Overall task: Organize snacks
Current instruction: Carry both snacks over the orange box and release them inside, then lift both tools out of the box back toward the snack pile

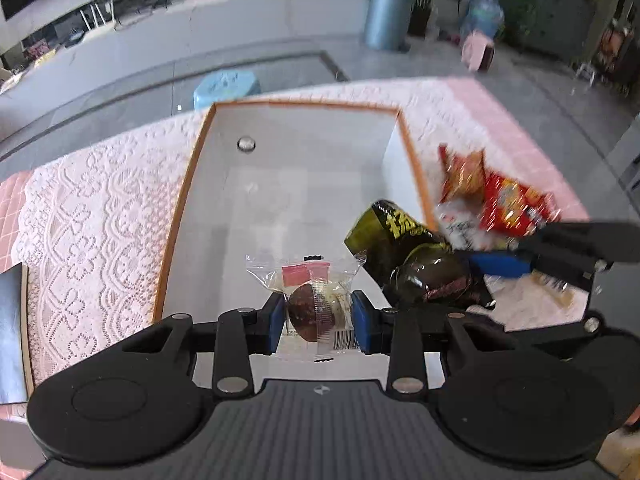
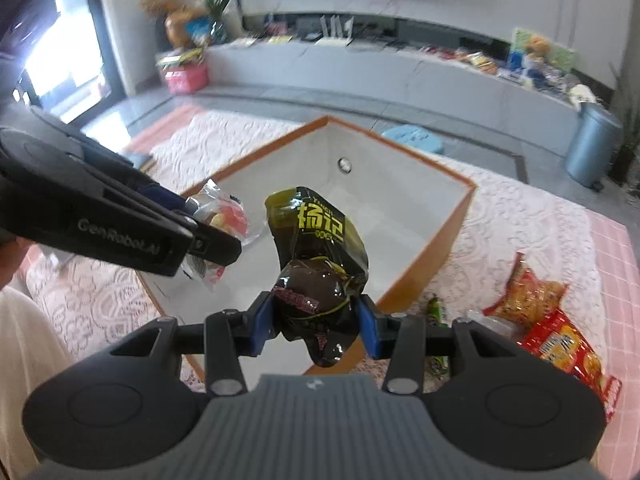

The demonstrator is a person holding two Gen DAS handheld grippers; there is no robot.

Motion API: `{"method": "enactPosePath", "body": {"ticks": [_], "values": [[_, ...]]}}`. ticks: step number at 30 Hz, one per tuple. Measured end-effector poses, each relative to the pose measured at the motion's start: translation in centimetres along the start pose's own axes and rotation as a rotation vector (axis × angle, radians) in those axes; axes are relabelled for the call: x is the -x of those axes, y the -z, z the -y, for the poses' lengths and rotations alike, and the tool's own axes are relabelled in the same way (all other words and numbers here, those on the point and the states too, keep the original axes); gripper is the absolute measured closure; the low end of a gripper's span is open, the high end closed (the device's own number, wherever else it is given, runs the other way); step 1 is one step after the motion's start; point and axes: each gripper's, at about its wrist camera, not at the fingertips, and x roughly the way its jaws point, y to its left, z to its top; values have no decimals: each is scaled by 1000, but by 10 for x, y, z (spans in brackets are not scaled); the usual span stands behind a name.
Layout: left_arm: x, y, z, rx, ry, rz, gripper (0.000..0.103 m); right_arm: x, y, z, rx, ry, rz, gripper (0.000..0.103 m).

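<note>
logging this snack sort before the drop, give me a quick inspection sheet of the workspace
surface: table under a pink lace cloth.
job's things: orange-rimmed white box, nothing lying inside; red snack packets and a green packet on the cloth beside it.
clutter: dark flat item at the table edge.
grippers: left gripper jaws shut on a clear-wrapped snack; right gripper jaws shut on a dark green pouch; both over the box.
cables: nothing seen.
surroundings: blue stool, grey bin, long counter.

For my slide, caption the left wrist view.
Left gripper holds a clear snack packet above the empty white box.
</note>
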Motion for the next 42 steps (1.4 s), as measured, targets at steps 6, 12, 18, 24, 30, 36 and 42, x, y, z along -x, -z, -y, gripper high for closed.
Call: {"method": "enactPosePath", "body": {"ticks": [6, 12, 18, 24, 30, 36, 42], "values": [[-40, -1, -9, -21, 5, -98, 64, -34, -13, 2, 66, -23, -80, 59], [-69, -1, -10, -40, 21, -162, 64, -61, -19, 5, 126, -42, -161, 59], [-88, -6, -14, -53, 35, -196, 64, -78, -23, 2, 184, -38, -194, 57], [-100, -5, -14, -66, 29, -217, 64, -89, -26, 0, 209, -52, -229, 56], [-104, -1, -18, -51, 37, -231, 63, -92, -29, -3, 223, -48, -248, 54], [-104, 2, -20, -30, 22, -234, 63, -94, -28, -3, 220, -41, -246, 56], [-96, 3, -19, -36, -7, -225, 52, -87, -30, -4, 215, -32, -243, 52]]}}
